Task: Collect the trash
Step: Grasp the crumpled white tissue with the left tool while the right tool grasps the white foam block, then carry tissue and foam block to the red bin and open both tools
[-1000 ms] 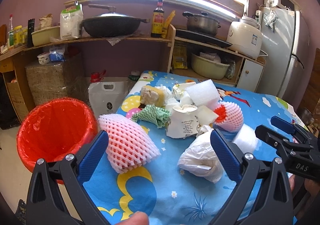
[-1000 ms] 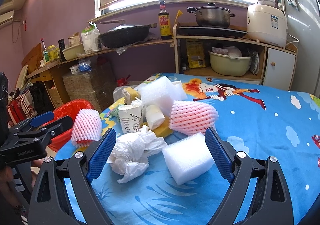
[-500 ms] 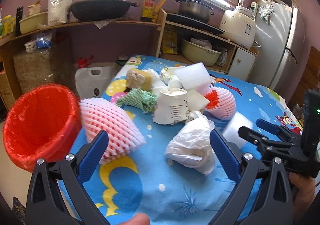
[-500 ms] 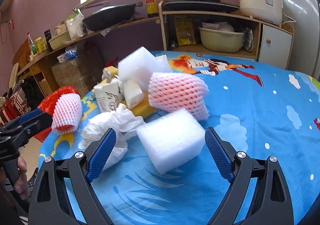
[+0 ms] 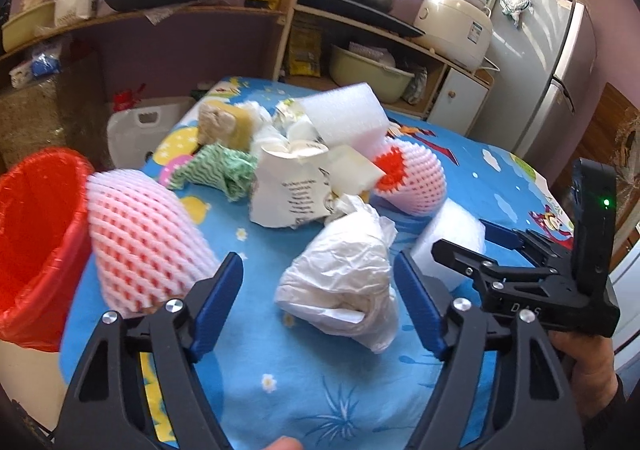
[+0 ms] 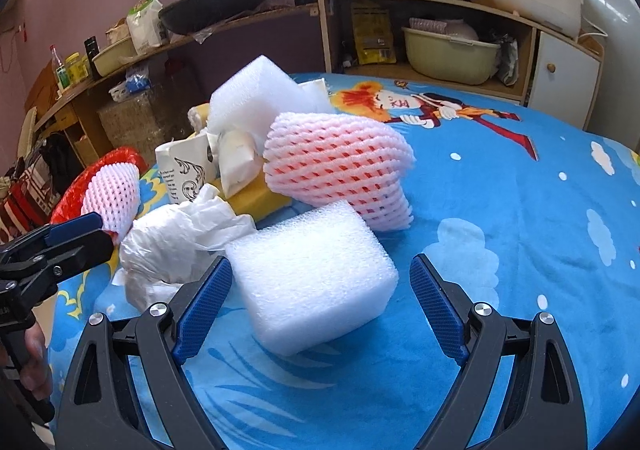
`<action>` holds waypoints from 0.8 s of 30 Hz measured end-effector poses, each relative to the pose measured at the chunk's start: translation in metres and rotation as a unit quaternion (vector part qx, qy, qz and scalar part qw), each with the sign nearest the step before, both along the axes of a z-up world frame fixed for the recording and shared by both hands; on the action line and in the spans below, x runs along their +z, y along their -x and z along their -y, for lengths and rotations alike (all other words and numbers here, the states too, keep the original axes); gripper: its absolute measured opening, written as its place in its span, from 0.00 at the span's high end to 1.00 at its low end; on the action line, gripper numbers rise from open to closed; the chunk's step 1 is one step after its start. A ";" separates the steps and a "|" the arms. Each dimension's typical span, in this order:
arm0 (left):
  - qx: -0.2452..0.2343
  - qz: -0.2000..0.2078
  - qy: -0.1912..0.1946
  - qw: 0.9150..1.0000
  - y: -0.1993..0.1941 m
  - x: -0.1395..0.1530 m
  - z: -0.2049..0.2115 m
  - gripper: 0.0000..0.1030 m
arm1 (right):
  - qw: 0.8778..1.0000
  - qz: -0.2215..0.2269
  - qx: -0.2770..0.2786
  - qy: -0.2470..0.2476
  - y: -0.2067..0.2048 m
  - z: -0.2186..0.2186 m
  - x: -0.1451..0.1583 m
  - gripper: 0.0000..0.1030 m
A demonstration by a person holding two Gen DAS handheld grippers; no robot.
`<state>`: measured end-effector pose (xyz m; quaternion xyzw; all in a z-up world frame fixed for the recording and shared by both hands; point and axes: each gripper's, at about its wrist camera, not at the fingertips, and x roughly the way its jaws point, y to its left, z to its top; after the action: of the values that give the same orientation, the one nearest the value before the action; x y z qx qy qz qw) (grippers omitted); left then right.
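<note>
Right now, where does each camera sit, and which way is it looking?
Left wrist: on the left gripper, looking along its fingers at a crumpled white bag; the right gripper shows.
Right wrist: on the right gripper, facing a white foam block; the left gripper shows.
Shared: the bag, the block and a red bin.

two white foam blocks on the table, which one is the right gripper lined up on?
The near foam block, lying alone on the blue cloth between the right gripper's open fingers. The other foam block sits farther back, atop the trash pile.
</note>
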<state>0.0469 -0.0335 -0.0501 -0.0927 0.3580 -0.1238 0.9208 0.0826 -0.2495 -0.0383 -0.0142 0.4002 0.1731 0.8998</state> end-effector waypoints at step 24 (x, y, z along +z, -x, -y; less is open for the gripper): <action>-0.037 -0.051 0.006 0.998 -0.028 -0.018 0.023 0.69 | 0.998 -0.026 0.059 -0.009 -0.005 0.003 -0.007 0.33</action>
<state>0.0754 -0.0568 -0.0685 -0.0911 0.4072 -0.1548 0.8955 0.0874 -0.2521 -0.0456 -0.0248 0.4205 0.2299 0.8773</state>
